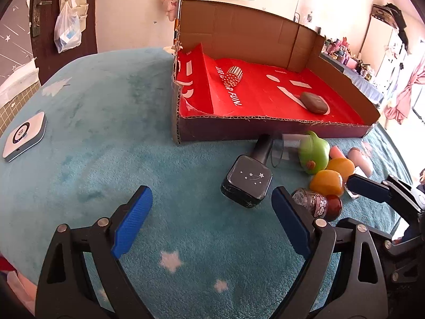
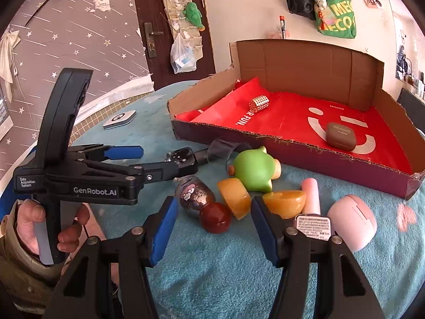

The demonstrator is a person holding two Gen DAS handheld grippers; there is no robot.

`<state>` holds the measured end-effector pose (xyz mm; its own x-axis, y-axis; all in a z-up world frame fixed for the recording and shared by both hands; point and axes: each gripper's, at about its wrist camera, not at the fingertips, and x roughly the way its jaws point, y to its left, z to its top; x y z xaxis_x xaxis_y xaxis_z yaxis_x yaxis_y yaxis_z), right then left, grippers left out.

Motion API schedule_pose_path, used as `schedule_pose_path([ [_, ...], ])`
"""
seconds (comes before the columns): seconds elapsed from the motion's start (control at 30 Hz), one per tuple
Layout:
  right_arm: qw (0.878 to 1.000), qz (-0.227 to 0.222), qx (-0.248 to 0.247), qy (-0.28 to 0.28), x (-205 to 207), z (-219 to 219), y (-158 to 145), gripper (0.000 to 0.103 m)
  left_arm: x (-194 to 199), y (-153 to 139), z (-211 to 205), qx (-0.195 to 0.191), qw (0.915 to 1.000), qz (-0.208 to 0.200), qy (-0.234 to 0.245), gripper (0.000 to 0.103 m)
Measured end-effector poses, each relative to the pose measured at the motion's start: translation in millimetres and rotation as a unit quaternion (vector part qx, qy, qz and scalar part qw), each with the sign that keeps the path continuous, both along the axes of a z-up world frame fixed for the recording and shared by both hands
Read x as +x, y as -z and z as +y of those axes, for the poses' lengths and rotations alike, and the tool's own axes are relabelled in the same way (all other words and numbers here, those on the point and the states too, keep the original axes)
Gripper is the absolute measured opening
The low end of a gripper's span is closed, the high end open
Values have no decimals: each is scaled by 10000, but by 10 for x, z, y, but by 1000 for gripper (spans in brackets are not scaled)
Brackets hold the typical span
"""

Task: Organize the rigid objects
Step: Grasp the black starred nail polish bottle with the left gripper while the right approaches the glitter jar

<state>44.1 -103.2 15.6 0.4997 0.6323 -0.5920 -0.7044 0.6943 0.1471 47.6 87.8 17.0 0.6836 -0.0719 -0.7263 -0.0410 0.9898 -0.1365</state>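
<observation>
Where red paper lines it, cardboard tray (image 2: 292, 143) holds studded cylinder (image 2: 259, 103), brown case (image 2: 340, 132).

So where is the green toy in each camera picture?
Left wrist view: the green toy lies right of center on the teal blanket, just in front of the cardboard box.
Right wrist view: the green toy sits near the center, beside the orange pieces.
Shared landmark: the brown case inside the box.

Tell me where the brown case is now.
The brown case lies inside the cardboard box, on its red lining toward the right side in both views, well apart from the studded cylinder farther left.
</observation>
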Motion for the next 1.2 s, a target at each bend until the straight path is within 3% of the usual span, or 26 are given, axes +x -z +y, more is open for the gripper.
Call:
schedule_pose_path([
  [0.1,9997,-226,62,11,-163,-79,-68,61,40,23,-35,-19,9999,32,112,92],
  [0.33,9996,-16,27,-273,-155,19,50,62,187,33,-111,106,9995,49,292,89],
  [0.47,9994,93,135,-299,-39,49,91,64,278,30,-76,106,9993,57,362,82],
  [0.57,9994,170,4,-307,-37,71,135,59,290,19,-103,197,9987,38,477,76],
  [0.67,9975,310,3,-633,-141,63,159,57,297,7,-75,177,9981,33,581,73],
  [0.73,9969,173,-138,-756,-214,84,168,56,299,2,-36,99,9979,45,633,71],
  [0.83,9983,-2,-313,-497,-150,119,187,56,287,2,8,89,9972,76,738,69],
  [0.97,9984,-48,-339,-443,-34,238,184,55,261,7,-31,285,9959,112,854,69],
  [1.13,9964,-323,-687,-386,-53,408,187,45,300,17,-82,428,9948,134,914,66],
  [1.17,9964,-340,-697,-341,-50,410,184,35,306,14,-87,422,9947,126,932,63],
  [1.2,9966,-333,-701,-290,-39,402,182,33,313,11,-90,409,9945,114,960,59],
])
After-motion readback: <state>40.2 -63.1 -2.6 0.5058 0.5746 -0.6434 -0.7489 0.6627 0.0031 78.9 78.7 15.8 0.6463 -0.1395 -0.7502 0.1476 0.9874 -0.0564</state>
